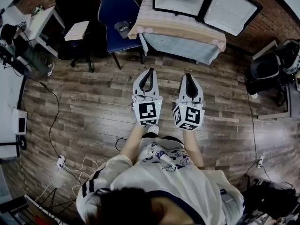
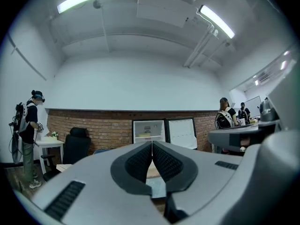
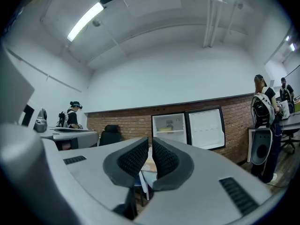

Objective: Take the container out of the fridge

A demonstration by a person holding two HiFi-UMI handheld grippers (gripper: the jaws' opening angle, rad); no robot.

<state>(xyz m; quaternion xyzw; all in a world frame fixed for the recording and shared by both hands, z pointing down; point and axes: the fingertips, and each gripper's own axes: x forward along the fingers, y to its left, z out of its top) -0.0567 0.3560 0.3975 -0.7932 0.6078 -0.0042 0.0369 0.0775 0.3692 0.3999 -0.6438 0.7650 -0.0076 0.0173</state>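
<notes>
Approach stage: left gripper and right gripper are held closed and empty. The open fridge must be neared before the container is grasped.

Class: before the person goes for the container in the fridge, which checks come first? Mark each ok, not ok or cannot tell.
1. Is the door of the fridge open: ok.
2. Is the container in sight on a shelf: ok.
3. Are the left gripper jaws apart: not ok, shut, empty.
4. Are the right gripper jaws apart: not ok, shut, empty.
5. Are both within reach of the fridge: not ok, far across the room.
</notes>
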